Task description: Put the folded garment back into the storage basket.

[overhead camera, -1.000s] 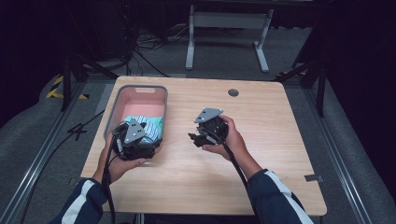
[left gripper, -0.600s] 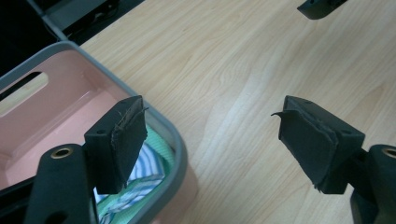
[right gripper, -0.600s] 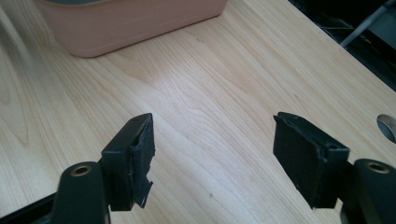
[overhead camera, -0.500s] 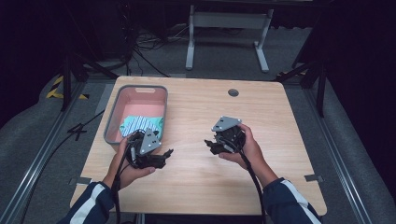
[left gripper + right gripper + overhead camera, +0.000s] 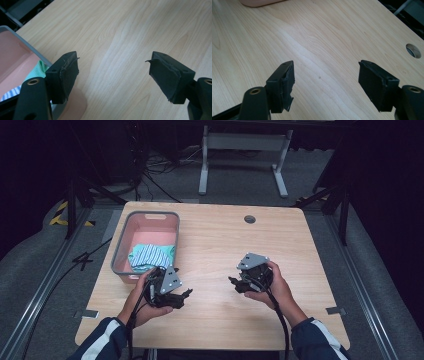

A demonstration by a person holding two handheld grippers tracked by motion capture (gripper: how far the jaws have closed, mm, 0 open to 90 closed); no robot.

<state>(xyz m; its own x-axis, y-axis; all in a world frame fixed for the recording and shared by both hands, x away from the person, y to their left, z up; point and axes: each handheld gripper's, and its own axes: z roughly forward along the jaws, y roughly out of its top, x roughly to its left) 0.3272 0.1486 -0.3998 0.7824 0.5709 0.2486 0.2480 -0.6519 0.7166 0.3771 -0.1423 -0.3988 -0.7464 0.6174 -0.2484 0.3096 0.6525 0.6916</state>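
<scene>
Left claw point(image 5: 112, 75): jaws wide apart, holding nothing, above the pale wooden surface point(image 5: 220, 245) at its near left, just beside the basin's near right corner. Right claw point(image 5: 325, 85): jaws wide apart, holding nothing, over bare wood near right of centre. Grey-rimmed pink plastic basin point(image 5: 120, 245): far left, long axis near to far, containing a crumpled teal-and-white striped cloth point(image 5: 150, 256) at its near end.

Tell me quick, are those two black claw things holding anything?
Left gripper: open, holding nothing.
Right gripper: open, holding nothing.
</scene>
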